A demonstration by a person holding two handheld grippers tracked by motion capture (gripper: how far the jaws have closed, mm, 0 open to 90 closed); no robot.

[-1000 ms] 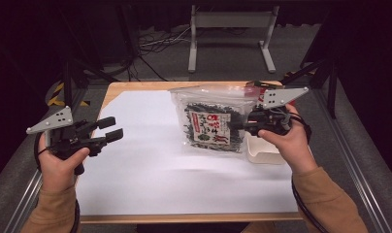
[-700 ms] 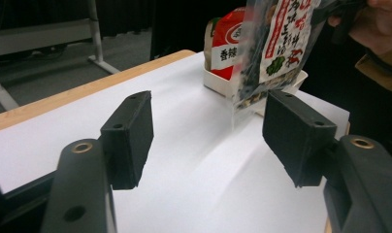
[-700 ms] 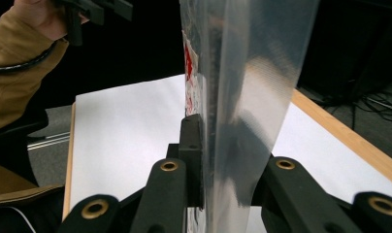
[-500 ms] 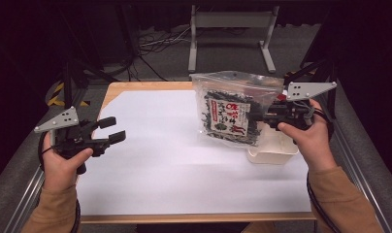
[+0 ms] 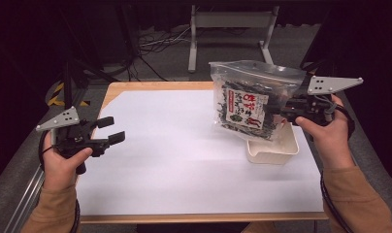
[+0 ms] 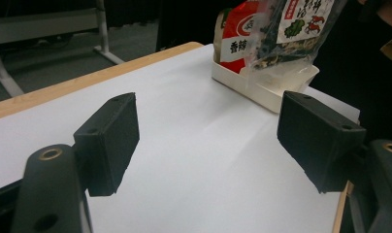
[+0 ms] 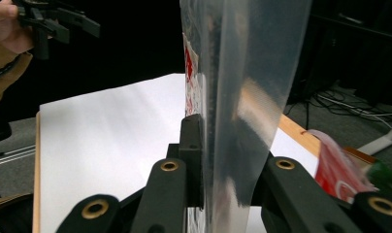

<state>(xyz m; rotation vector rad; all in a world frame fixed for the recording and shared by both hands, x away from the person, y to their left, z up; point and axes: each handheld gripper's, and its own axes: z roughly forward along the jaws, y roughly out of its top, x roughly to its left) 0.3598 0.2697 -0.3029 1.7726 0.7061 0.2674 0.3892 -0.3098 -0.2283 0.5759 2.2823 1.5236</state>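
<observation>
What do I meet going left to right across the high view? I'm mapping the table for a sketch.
Left gripper → white sheet → seaweed bag → right gripper, shut on the bag.

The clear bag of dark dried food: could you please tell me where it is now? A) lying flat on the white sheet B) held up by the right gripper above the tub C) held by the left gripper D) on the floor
B: the right gripper is shut on the bag, which hangs above the tub.

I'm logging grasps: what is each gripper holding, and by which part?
The right gripper holds the clear bag by its right side edge, lifted over the tray. The left gripper is open and holds nothing.
</observation>
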